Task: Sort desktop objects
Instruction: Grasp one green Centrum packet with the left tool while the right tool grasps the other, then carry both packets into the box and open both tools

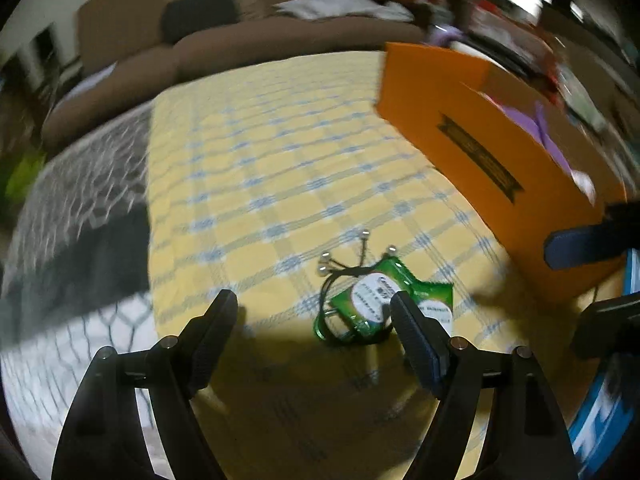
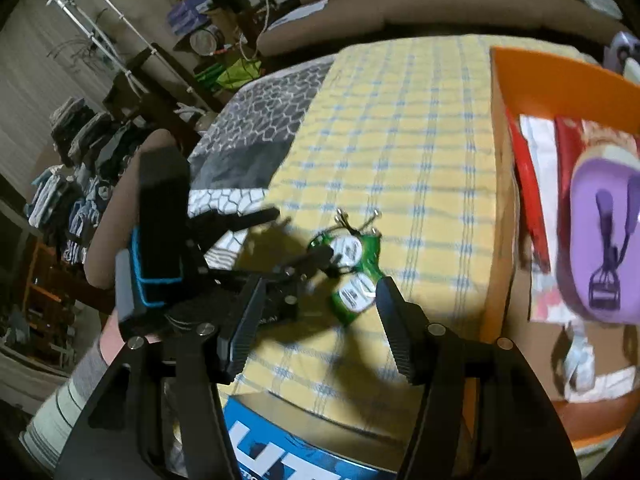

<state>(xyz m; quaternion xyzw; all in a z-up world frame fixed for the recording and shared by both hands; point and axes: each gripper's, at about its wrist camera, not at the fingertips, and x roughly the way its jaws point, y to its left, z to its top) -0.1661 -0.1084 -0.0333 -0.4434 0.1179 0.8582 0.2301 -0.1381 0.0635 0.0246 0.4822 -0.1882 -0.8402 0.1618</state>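
Carefully lower left gripper (image 1: 314,308), jaws wide and empty, over green packets (image 1: 374,300). Keep right gripper (image 2: 320,316), half-open and empty, clear. Avoid snagging black cord (image 1: 340,270).

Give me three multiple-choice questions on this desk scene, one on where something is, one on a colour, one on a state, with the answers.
1. Where do the green packets lie?
A. on the checked cloth
B. inside the box
C. on the sofa
2. What colour is the box?
A. blue
B. orange
C. white
3. How do the left tongs stand?
A. shut on a packet
B. shut on nothing
C. open, holding nothing

Answers: 1 A, they rest on the yellow checks beside the box. 2 B, its walls are orange. 3 C, the fingers stand apart with bare cloth between.
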